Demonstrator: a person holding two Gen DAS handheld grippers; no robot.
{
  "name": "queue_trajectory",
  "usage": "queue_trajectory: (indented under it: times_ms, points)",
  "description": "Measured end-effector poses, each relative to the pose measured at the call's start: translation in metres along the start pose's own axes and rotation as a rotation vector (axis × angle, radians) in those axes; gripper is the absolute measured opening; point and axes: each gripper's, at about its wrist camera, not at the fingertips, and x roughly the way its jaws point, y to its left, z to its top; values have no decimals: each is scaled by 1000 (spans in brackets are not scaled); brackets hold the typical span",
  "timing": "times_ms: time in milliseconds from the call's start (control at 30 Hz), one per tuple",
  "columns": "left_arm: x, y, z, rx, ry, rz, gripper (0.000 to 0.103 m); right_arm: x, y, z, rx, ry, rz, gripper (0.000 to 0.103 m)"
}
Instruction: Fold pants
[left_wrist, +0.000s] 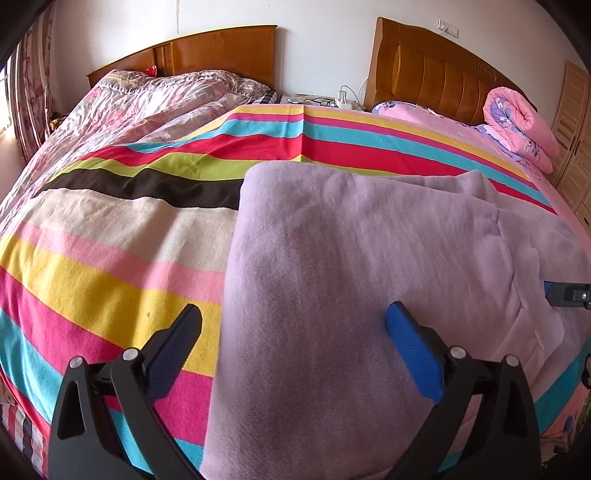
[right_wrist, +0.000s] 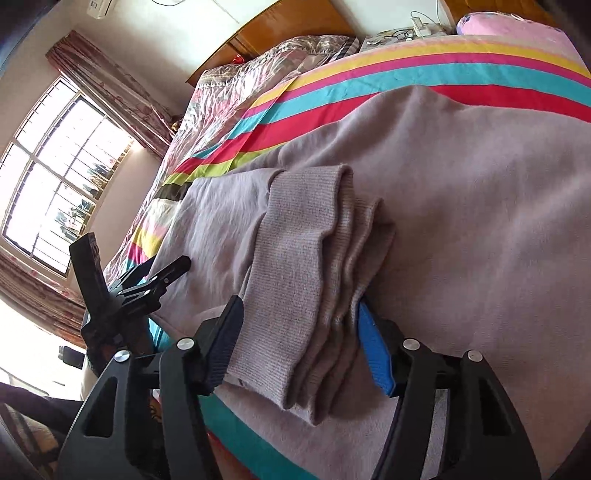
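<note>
Pale lilac pants (left_wrist: 351, 258) lie folded on the striped sheet (left_wrist: 110, 258) of the bed. My left gripper (left_wrist: 295, 317) hovers open over the pants' left edge, one finger above the sheet and the blue-padded one above the cloth, gripping nothing. In the right wrist view, the ribbed cuffs (right_wrist: 303, 266) are bunched between the pads of my right gripper (right_wrist: 299, 325), which is shut on them over the rest of the pants (right_wrist: 480, 221). The left gripper (right_wrist: 140, 258) shows at the pants' left edge there. A tip of the right gripper (left_wrist: 565, 293) shows at the far right of the left wrist view.
A floral quilt (left_wrist: 147, 107) lies at the back left and a rolled pink quilt (left_wrist: 517, 125) at the back right. Two wooden headboards (left_wrist: 424, 74) flank a nightstand with cables (left_wrist: 325, 99). A window (right_wrist: 55, 184) is on the left, a wardrobe (left_wrist: 576, 129) on the right.
</note>
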Motion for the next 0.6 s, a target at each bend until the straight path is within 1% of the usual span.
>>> queue_trajectory:
  times_ms: [67,100,133,167,233,300,433,500,533,567,600]
  points:
    - [1,-1,0,1,1,-1,100,-1,-2,-1,8,-7,7,52]
    - [1,-1,1,2,2,0,100,0,-4,1,12,-14,3,46]
    - [1,-2,1,2,2,1,101,1,-5,3,15,-27,-4,39]
    - [1,-2,1,1,2,0,101,2,-8,5,20,-38,-12,34]
    - [0,-2,1,2,4,5,101,6,-9,8,24,-49,-11,22]
    - [-2,-5,2,14,-2,18,100,2,-1,10,-24,-71,-35,15]
    - [-14,-12,5,45,-30,36,100,-20,20,15,-104,-134,-71,13]
    - [-19,-15,8,53,-40,24,100,-22,19,17,-123,-147,-130,13]
    - [-20,-18,9,61,-43,21,100,-20,14,18,-124,-144,-164,13]
    - [-20,-21,9,71,-44,18,100,-16,6,18,-105,-130,-170,13]
    - [-19,-24,9,83,-40,17,100,-11,-3,17,-82,-108,-155,13]
